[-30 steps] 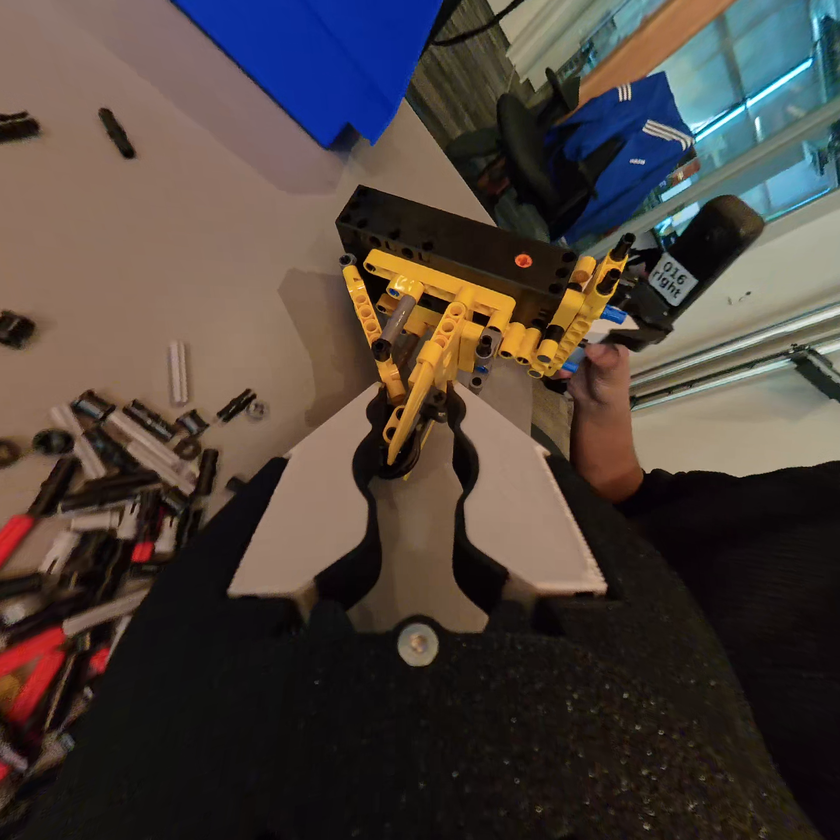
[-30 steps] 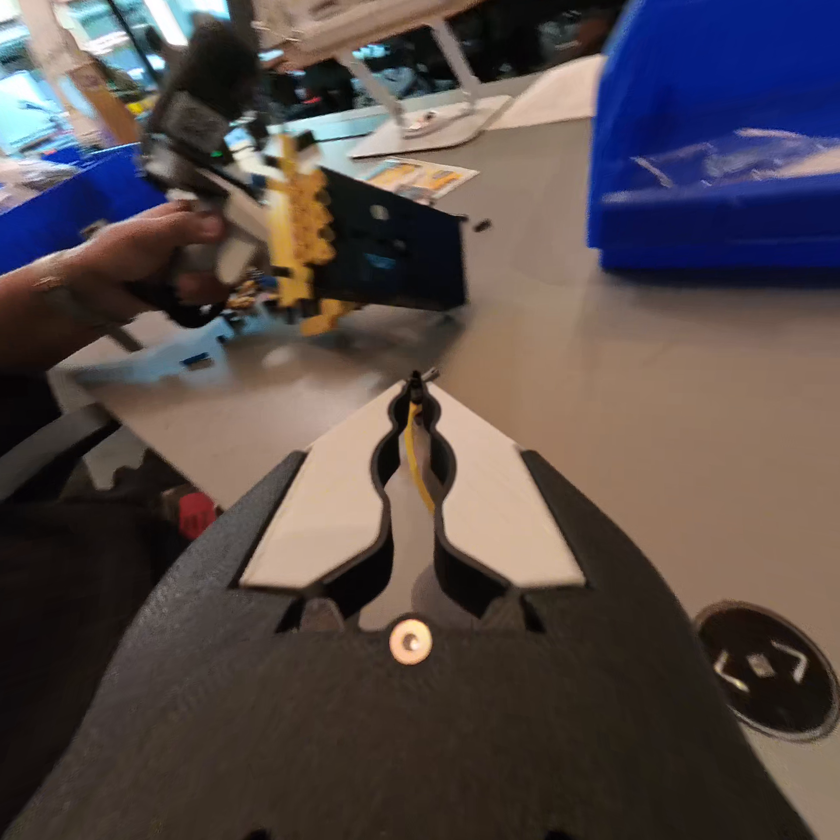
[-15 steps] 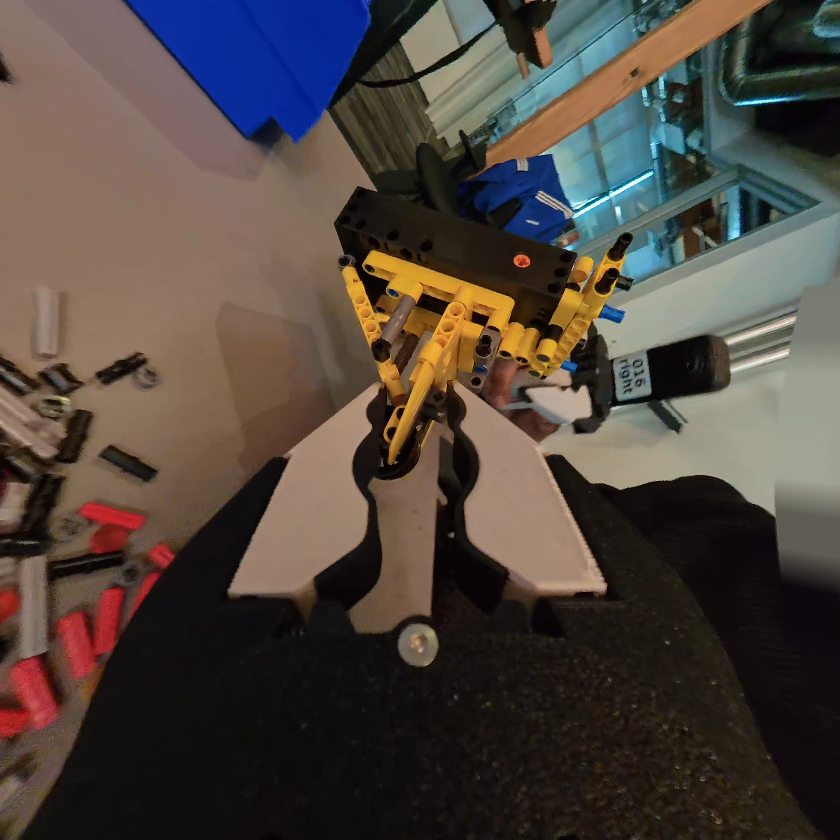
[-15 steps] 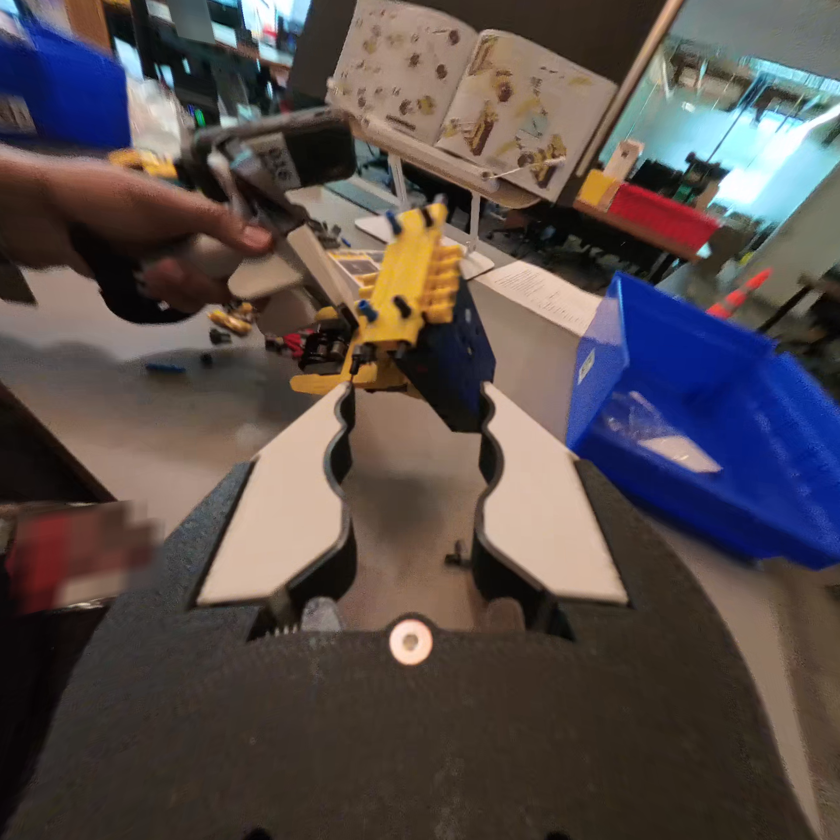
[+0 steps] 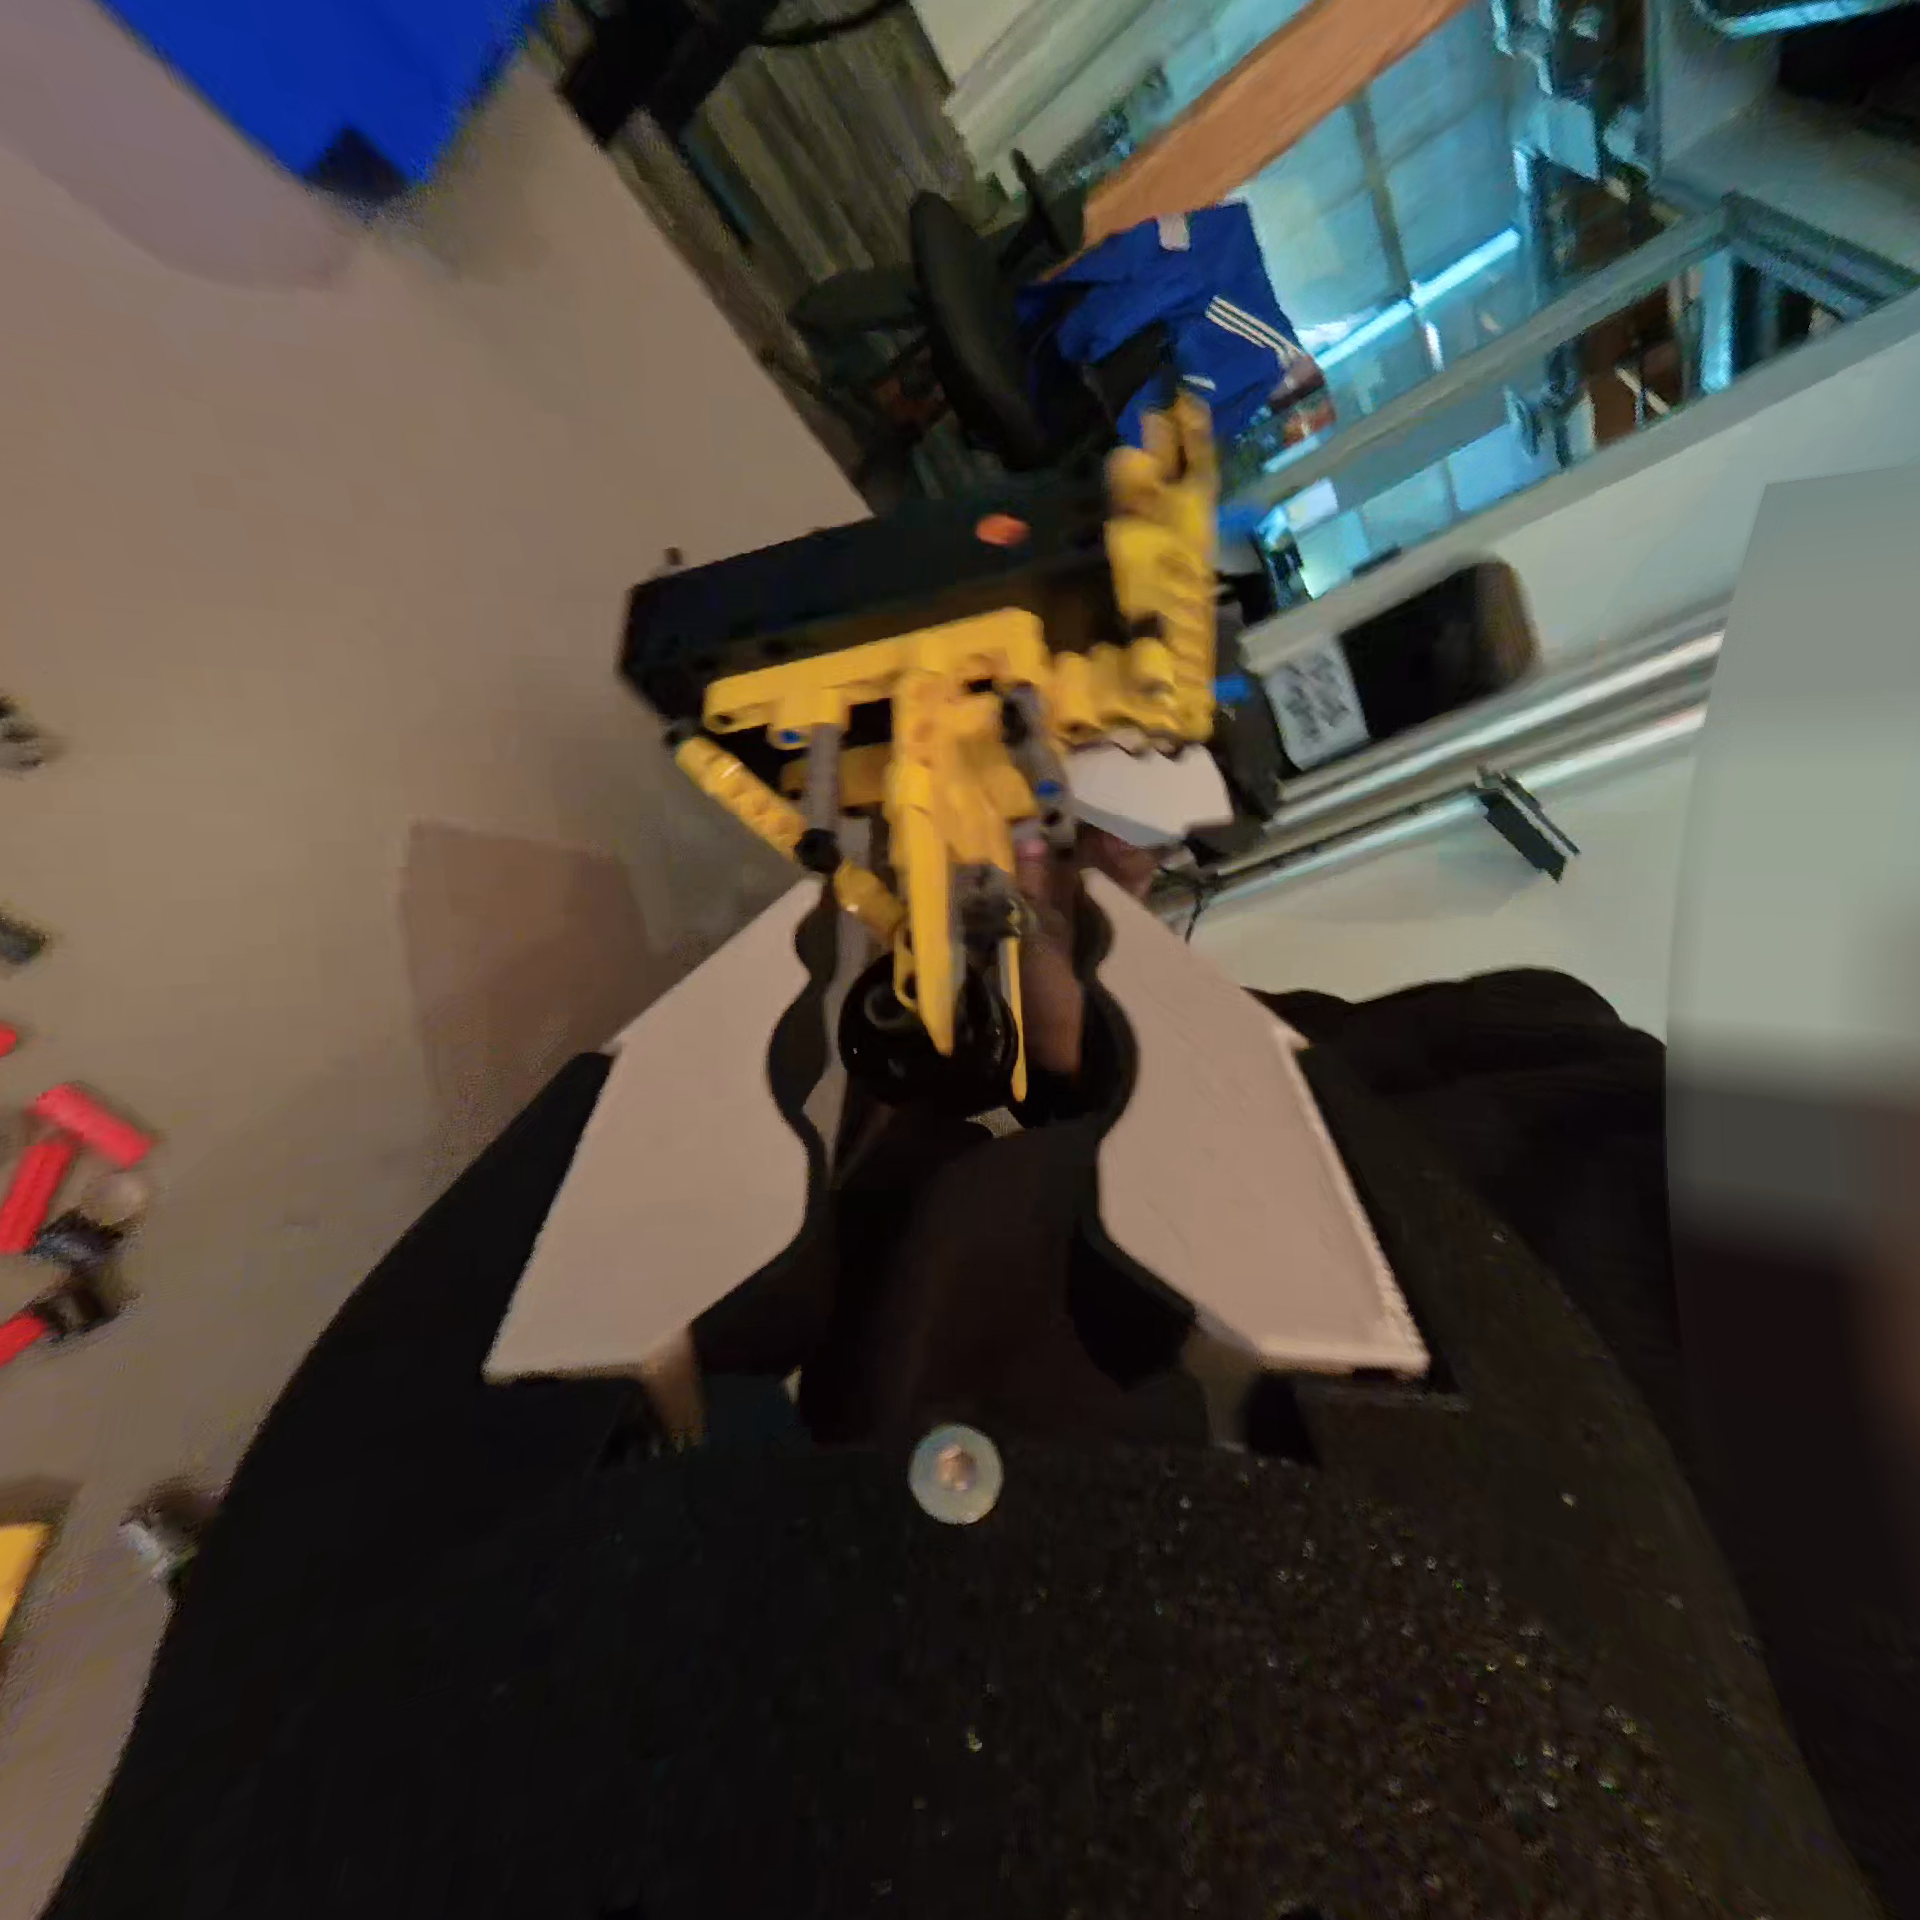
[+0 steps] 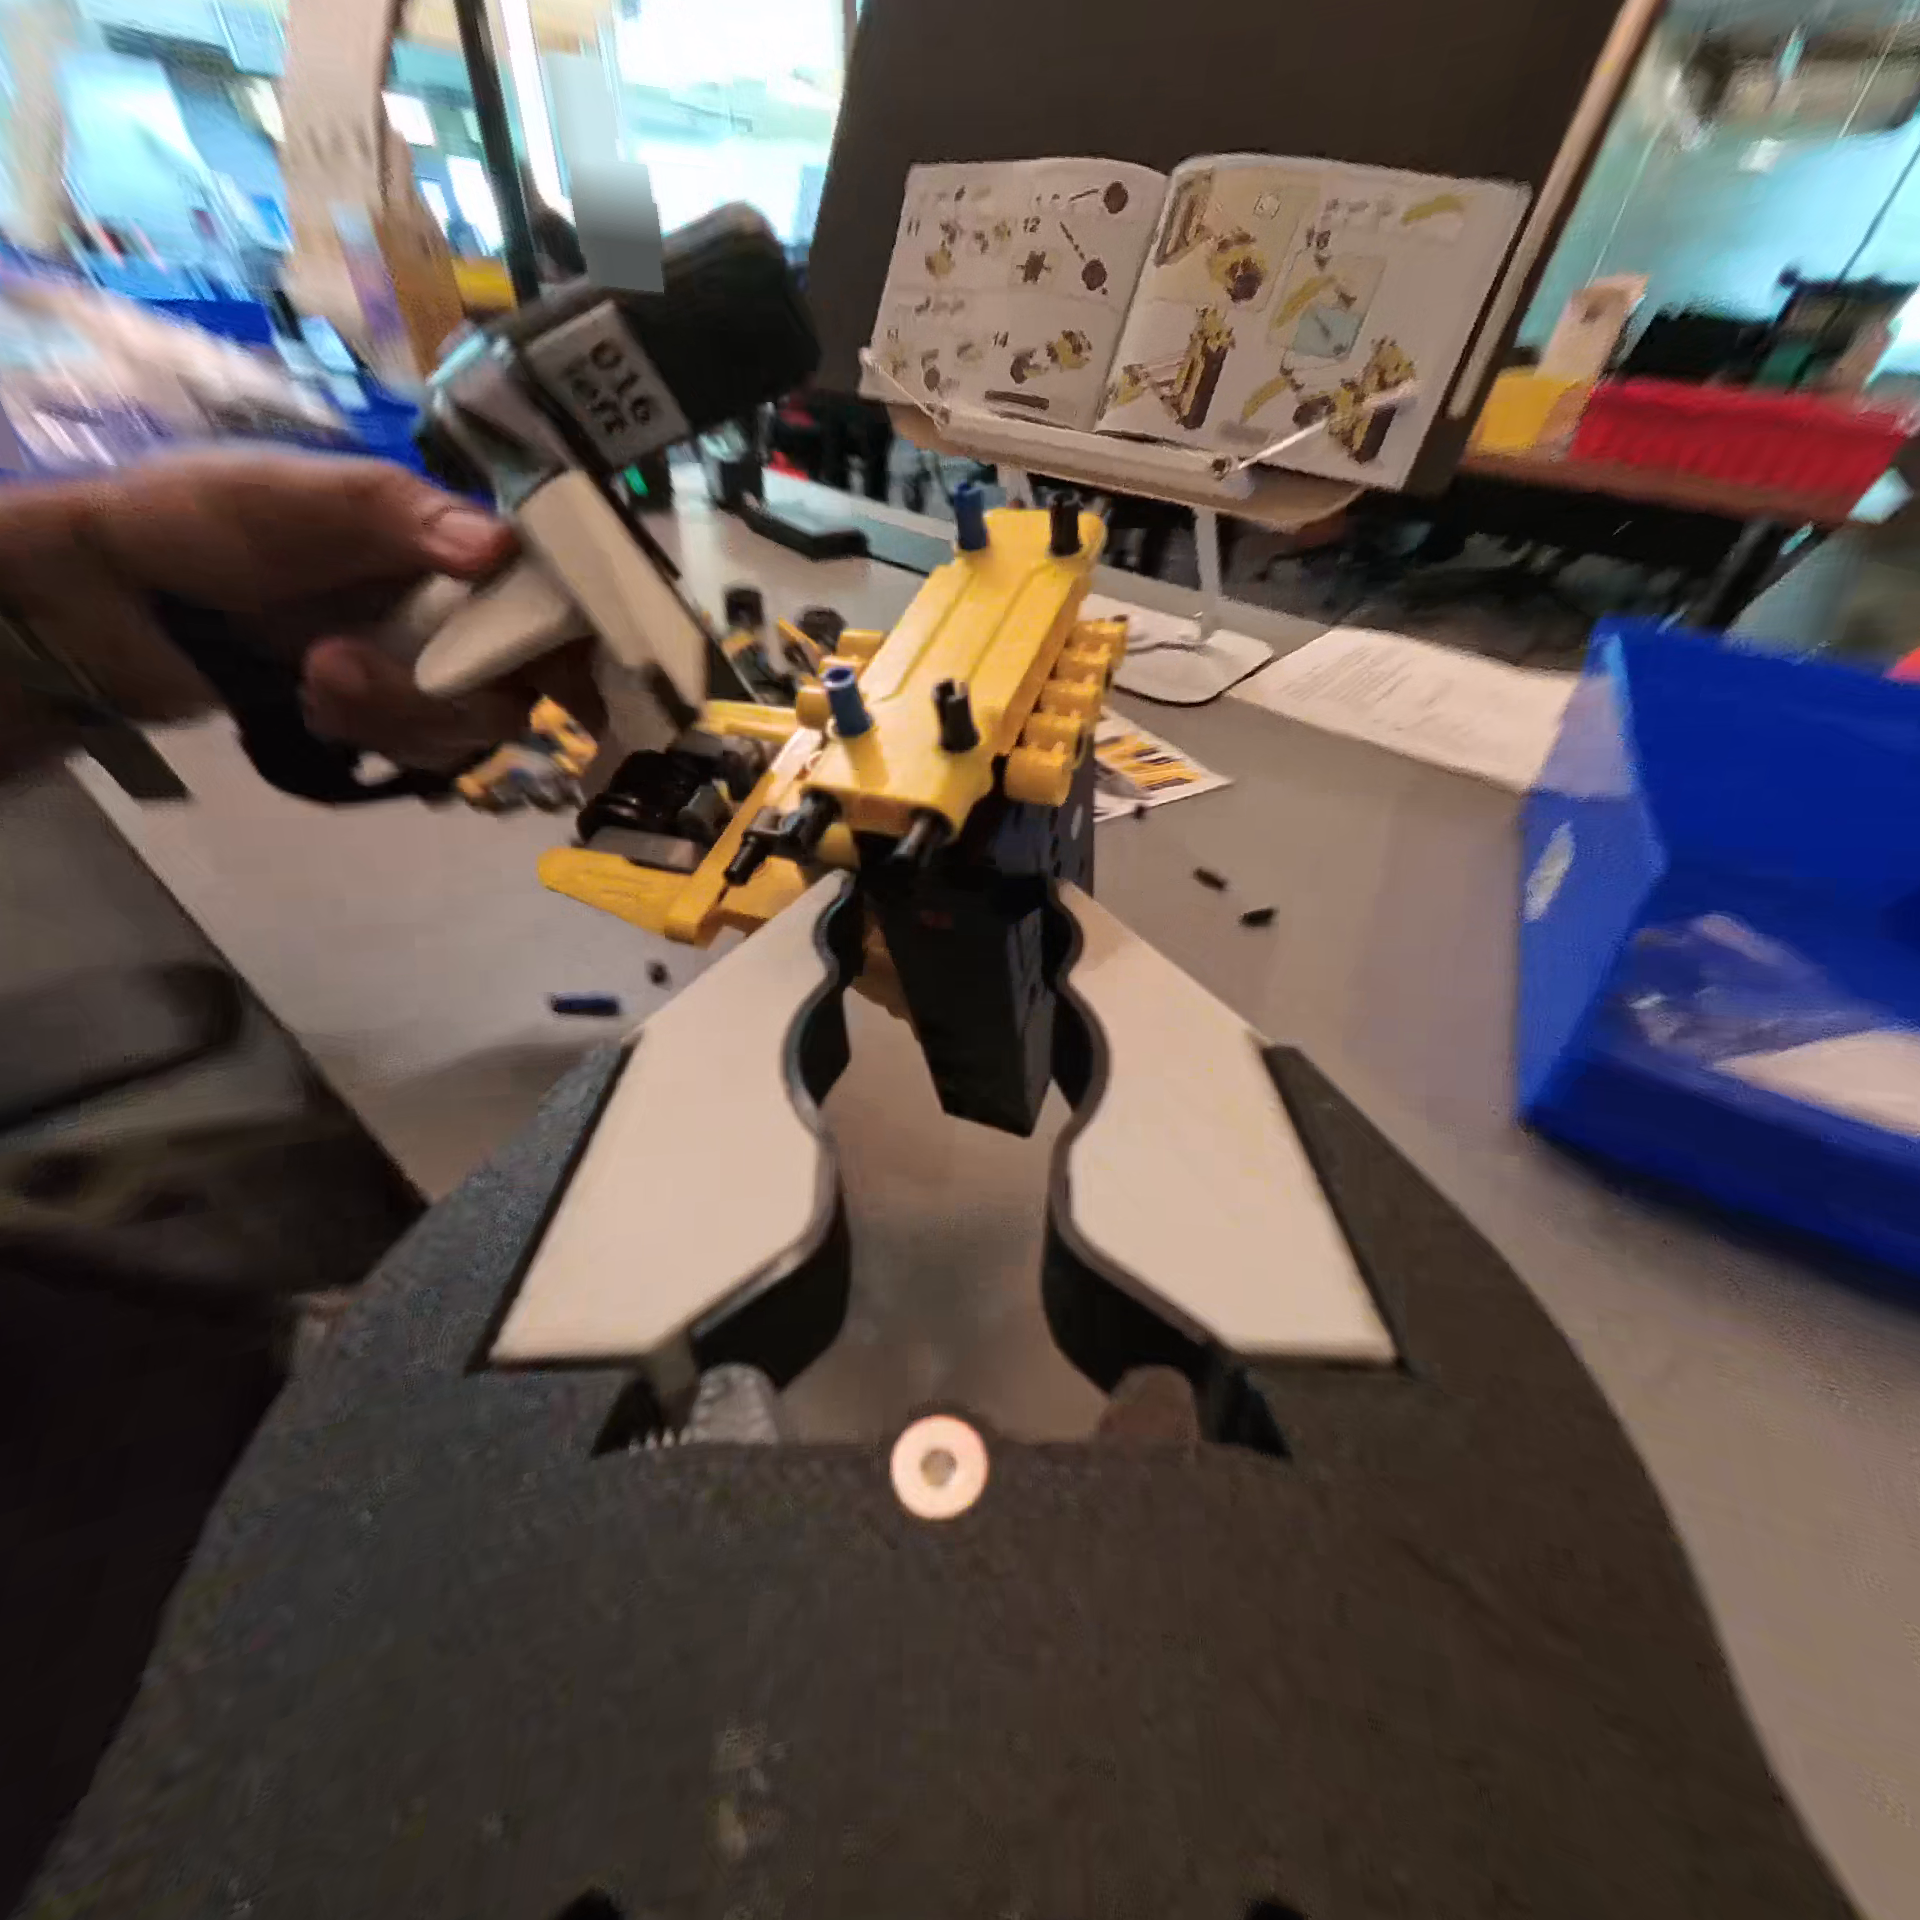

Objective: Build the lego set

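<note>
A yellow and black brick-built model (image 5: 935, 675) hangs in the air above the grey table (image 5: 312, 520). My left gripper (image 5: 951, 914) is open; its fingers stand either side of the model's black wheel end (image 5: 914, 1039) with gaps on both sides. My right gripper (image 6: 956, 899) is shut on the model's black block (image 6: 977, 997), with the yellow part (image 6: 966, 665) sticking up beyond the fingertips. The right gripper also shows in the left wrist view (image 5: 1143, 800), behind the model. A hand holds the left gripper (image 6: 582, 582) at the upper left of the right wrist view.
A blue bin (image 6: 1745, 935) stands on the table to the right. An open instruction booklet (image 6: 1174, 301) sits on a stand at the back. Loose red and black pieces (image 5: 62, 1153) lie at the left; small pieces (image 6: 1226, 899) are scattered near the model. The left gripper's tips are roughly 6 centimeters from the right gripper's.
The right gripper swung to the model, opened around its black block and closed on it. The left gripper's fingers have spread apart from the wheel end they were clamping.
</note>
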{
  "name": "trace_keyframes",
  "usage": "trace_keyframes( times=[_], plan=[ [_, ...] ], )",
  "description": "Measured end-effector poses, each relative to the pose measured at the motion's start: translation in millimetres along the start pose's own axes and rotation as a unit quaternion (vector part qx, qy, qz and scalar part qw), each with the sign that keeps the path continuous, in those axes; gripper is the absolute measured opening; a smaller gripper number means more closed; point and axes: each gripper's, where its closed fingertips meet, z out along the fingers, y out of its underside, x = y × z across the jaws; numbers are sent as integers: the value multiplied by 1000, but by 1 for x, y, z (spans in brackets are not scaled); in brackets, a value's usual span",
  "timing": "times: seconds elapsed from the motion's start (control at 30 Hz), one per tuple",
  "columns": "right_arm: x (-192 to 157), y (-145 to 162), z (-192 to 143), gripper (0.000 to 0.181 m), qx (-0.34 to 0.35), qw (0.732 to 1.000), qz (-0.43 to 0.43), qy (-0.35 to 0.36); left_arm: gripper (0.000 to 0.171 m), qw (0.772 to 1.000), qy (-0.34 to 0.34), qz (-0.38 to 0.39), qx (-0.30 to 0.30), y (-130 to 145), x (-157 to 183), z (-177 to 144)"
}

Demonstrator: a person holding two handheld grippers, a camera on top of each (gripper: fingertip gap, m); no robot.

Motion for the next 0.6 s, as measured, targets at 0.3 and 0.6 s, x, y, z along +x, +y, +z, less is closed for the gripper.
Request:
trace_keyframes(
  times=[0.3, 0.6],
  plan=[
    [8, 23, -3, 31, -14, 907, 390, -158, 62, 990, -20, 136, -38, 13, 27, 7],
    [24, 57, 14, 33, -145, 902, 387, -129, 71, 995, 17, 92, -39, 12, 2, 27]
  ],
)
